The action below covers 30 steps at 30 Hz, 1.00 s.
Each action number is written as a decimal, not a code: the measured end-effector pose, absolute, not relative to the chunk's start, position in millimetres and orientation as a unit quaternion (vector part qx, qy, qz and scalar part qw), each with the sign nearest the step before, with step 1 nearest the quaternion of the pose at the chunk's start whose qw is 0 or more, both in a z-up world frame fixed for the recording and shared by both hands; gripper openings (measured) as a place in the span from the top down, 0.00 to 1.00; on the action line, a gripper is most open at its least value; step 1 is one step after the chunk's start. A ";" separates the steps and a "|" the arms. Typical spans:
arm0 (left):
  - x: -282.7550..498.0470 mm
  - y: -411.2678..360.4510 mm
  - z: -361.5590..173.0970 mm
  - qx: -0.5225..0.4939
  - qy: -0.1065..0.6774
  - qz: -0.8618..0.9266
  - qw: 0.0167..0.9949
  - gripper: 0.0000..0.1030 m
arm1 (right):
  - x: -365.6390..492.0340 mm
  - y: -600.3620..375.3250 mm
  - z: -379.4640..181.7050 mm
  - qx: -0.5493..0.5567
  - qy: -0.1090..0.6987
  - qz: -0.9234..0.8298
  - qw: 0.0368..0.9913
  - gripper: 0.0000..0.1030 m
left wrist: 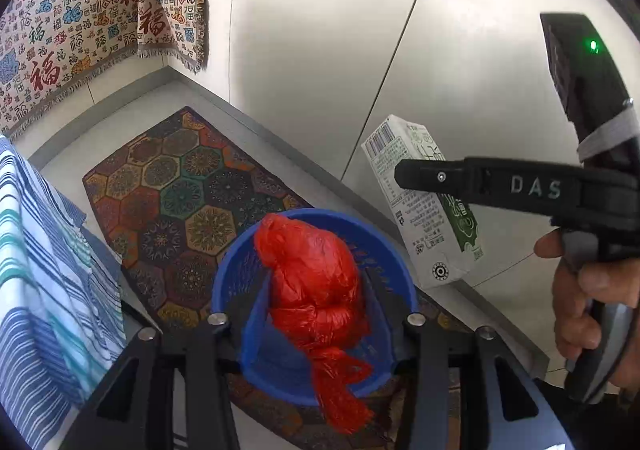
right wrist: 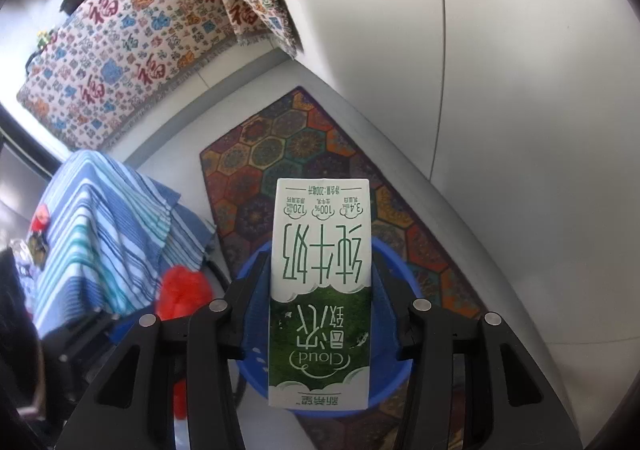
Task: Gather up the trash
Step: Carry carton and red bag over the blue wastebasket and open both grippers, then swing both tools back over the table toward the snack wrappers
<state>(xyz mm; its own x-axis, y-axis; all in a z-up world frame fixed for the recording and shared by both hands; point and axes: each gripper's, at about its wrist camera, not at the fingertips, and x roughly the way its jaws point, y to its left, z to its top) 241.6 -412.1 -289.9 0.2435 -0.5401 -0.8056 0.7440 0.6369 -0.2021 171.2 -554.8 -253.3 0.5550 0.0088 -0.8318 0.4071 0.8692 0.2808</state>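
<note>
Left gripper (left wrist: 316, 314) clamped on tied red plastic bag (left wrist: 316, 282), right gripper (right wrist: 320, 290) clamped on upside-down milk carton (right wrist: 320, 290), both over blue bin (left wrist: 384, 250) on patterned rug (left wrist: 180, 186).

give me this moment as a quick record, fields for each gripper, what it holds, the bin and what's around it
left gripper: a red plastic bag between its fingers, over the bin; whether the pads press on it cannot be told
right gripper: shut on a green and white milk carton, print upside down in its own view
bin: blue basket, standing on a patterned rug by the white wall
carton position: above the basket, not yet dropped
nearby: striped cloth to the left, patterned blanket behind
</note>
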 end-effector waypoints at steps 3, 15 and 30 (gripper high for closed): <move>247.7 -416.8 -299.9 0.113 0.457 -0.402 0.786 0.32 | 174.8 -555.2 -257.2 0.227 0.458 -0.116 0.851 0.43; 218.7 -393.2 -245.7 0.096 0.381 -0.426 0.815 0.32 | 150.5 -552.1 -207.4 0.188 0.380 -0.152 0.893 0.21; 132.2 -220.1 -176.7 0.062 0.354 -0.385 0.850 0.13 | 123.4 -404.5 -132.5 0.051 0.234 -0.102 0.965 0.05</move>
<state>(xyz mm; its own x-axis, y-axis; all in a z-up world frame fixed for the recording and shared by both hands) 132.2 -220.1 -176.7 0.4540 -0.6105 -0.6490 0.6975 0.6967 -0.1674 123.4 -404.5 -132.5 0.8693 -0.1730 -0.4631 0.2212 0.9739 0.0513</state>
